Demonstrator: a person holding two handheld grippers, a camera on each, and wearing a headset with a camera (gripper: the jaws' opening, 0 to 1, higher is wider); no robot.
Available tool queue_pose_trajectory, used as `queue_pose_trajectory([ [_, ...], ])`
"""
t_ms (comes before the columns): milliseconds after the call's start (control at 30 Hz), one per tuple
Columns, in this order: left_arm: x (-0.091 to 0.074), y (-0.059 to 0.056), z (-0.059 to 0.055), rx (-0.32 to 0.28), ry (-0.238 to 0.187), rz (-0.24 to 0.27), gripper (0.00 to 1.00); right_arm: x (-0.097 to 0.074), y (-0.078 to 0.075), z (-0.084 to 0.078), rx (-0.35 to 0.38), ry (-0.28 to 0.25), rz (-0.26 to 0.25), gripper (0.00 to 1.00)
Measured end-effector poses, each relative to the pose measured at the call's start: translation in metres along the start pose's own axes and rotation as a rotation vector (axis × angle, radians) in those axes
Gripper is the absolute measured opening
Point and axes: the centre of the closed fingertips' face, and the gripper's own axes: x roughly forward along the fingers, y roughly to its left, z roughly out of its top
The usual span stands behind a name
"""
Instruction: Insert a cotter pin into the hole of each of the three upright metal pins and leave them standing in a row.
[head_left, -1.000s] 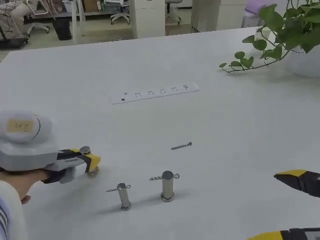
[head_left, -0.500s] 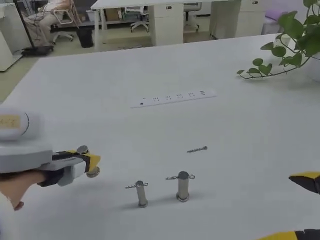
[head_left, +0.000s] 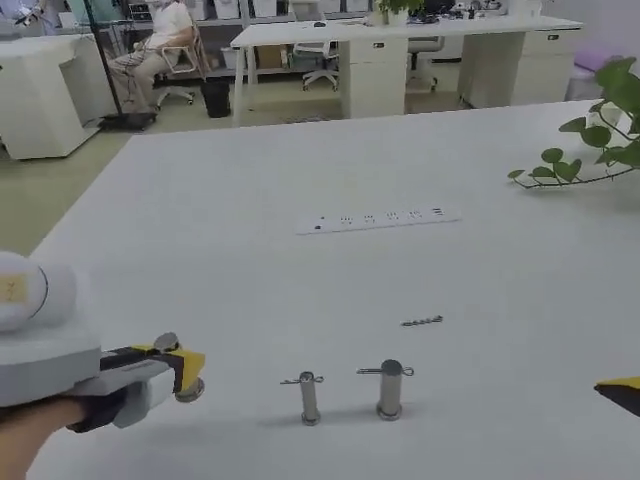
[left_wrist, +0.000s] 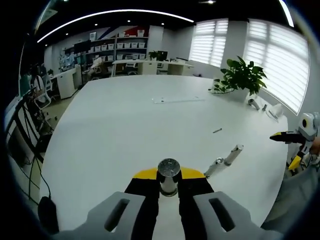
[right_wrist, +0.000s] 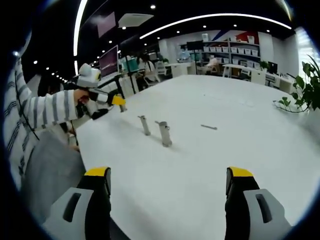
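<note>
White workbench (head_left: 300, 150) bore two upright metal pins (head_left: 309, 398) and a loose cotter pin (head_left: 421, 321), the left gripper (left_wrist: 169, 182) clamping a third pin (left_wrist: 168, 172), the right gripper (right_wrist: 169, 182) gaping.

left jaws on a pin

my left gripper (left_wrist: 168, 184) has its yellow-tipped jaws clamped on an upright metal pin (left_wrist: 168, 170), whose round head shows above them. near it to the right, two more pins (left_wrist: 233, 155) stand side by side on the white surface (left_wrist: 125, 130). a loose cotter pin (left_wrist: 217, 130) lies beyond them. the right gripper (left_wrist: 290, 149) is at the right edge, jaws apart.
</note>
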Motion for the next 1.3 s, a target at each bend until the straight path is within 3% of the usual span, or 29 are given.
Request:
queue_pose_trajectory([
  [167,-0.008,-0.010,-0.013,0.003,0.008,0.015,0.12,-0.002,0.001,0.001,-0.007,0.004,0.004,0.97],
  [433,-0.019,-0.021,-0.030,-0.052,0.007,0.027,0.12,-0.006,0.004,0.000,-0.012,0.012,0.009,0.97],
  [633,-0.023,-0.028,-0.042,-0.048,0.014,0.043,0.12,-0.006,0.006,-0.001,-0.015,0.015,0.014,0.97],
  [700,-0.024,-0.030,-0.048,-0.017,0.021,0.061,0.12,-0.005,0.008,-0.001,-0.019,0.021,0.020,0.96],
  [833,-0.025,-0.037,-0.059,-0.049,0.029,0.049,0.12,-0.004,0.010,0.001,-0.026,0.025,0.027,0.96],
  [900,-0.024,-0.040,-0.065,-0.009,0.041,0.052,0.12,-0.003,0.011,0.002,-0.031,0.026,0.030,0.96],
  [1300,-0.018,-0.049,-0.074,-0.040,0.038,0.051,0.12,0.001,0.017,-0.001,-0.035,0.039,0.040,0.96],
])
